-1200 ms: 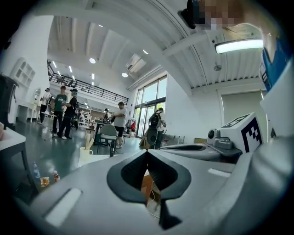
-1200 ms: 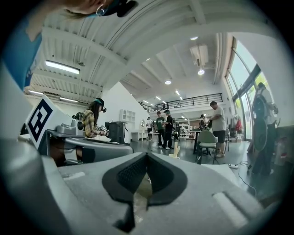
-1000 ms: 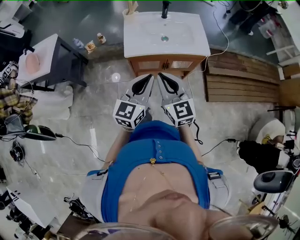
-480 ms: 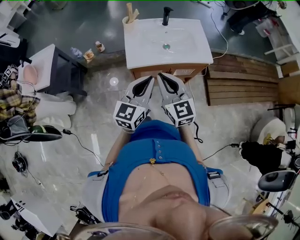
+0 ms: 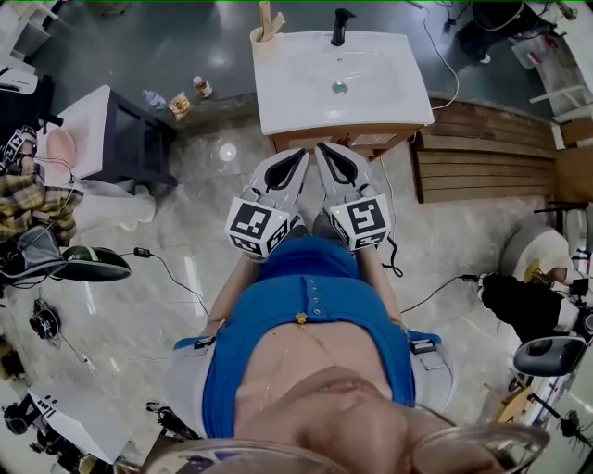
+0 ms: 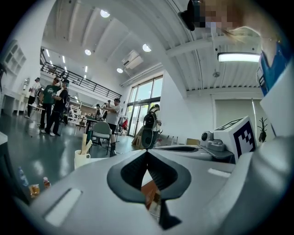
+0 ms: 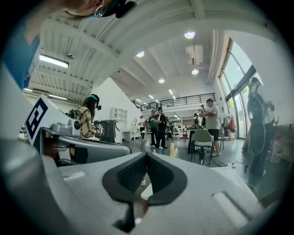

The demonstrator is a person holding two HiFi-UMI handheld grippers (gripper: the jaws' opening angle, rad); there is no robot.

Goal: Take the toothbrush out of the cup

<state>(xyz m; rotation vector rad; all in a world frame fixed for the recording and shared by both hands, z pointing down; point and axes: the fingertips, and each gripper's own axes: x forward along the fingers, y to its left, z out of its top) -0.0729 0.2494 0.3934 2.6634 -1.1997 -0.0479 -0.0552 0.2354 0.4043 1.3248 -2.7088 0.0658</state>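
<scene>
Toothbrush (image 5: 267, 15), seemingly a light, stiff stick, stands in the cup (image 5: 263, 38); grip its upper shaft. Left tongs (image 5: 298, 153) and right tongs (image 5: 321, 148) are both closed, empty.

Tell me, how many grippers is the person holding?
2. The left gripper is beside the right gripper, both in front of the sink, jaws together and empty.

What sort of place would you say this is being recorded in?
Probably a large open lab or studio hall, not a real bathroom: a freestanding washbasin unit stands on a floor strewn with cables, and people stand under a high ceiling.
</scene>
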